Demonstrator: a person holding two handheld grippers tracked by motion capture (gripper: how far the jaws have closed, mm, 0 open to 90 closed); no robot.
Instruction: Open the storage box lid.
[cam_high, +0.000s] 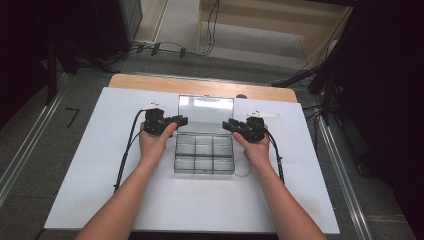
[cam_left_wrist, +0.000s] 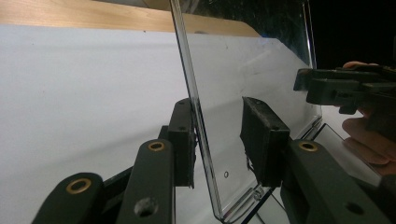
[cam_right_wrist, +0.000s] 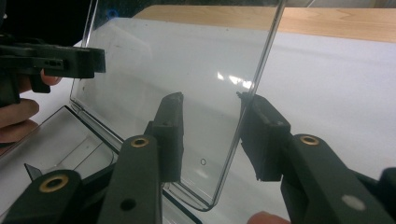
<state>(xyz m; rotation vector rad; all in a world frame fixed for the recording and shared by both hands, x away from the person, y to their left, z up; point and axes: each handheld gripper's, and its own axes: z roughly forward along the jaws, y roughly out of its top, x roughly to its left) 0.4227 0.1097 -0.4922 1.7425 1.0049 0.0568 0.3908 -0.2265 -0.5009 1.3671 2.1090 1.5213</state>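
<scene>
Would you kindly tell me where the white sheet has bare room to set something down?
The white sheet lies bare left of the left gripper, right of the right gripper, and along the near edge. The middle is crowded: the clear plastic compartment box, its upright lid, both forearms.

Even overhead light; white tabletop (cam_high: 100, 165) bright, surroundings dark; glare on clear lid (cam_high: 206, 106); near claw parts soft.

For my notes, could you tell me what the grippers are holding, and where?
Nothing is clamped: the clear box's raised lid stands between open jaws, its side edges at the left gripper and right gripper.
</scene>
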